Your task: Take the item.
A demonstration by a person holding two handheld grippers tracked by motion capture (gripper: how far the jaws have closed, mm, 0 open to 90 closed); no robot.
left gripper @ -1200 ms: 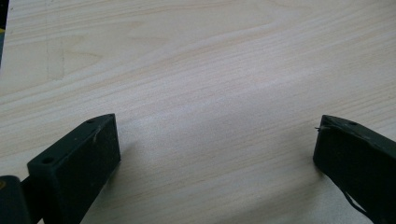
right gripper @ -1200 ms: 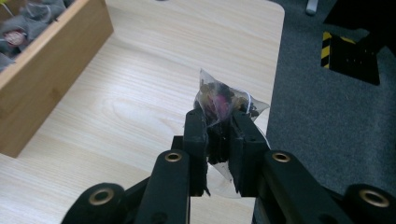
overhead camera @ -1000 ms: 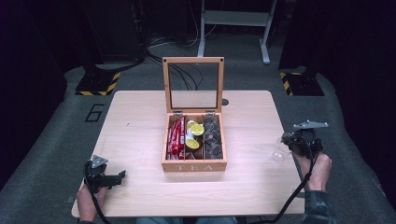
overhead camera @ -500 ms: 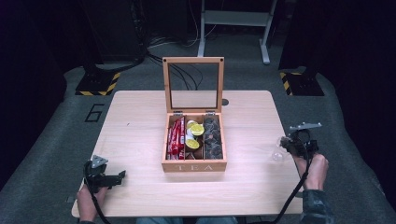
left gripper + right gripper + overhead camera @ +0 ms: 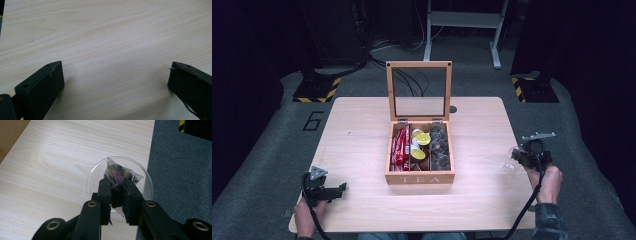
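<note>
While the left gripper (image 5: 343,188) rests spread wide over bare table (image 5: 112,45), the right gripper (image 5: 117,185) pinches a tea bag (image 5: 119,173) above a clear dish (image 5: 93,180) at the table's right edge, well apart from the tea box (image 5: 420,176)

Tea box (image 5: 420,172) stands mid-surface (image 5: 357,130), its lid (image 5: 419,90) upright at the far side, blocking any pass across the centre. Bare surface lies open left and right of the box; the left hand-held gripper (image 5: 115,82) has bare wood between its spread jaws. At the right edge, a clear dish (image 5: 95,180) sits under the right hand-held gripper (image 5: 117,192), clamped on a tea bag (image 5: 117,173).
</note>
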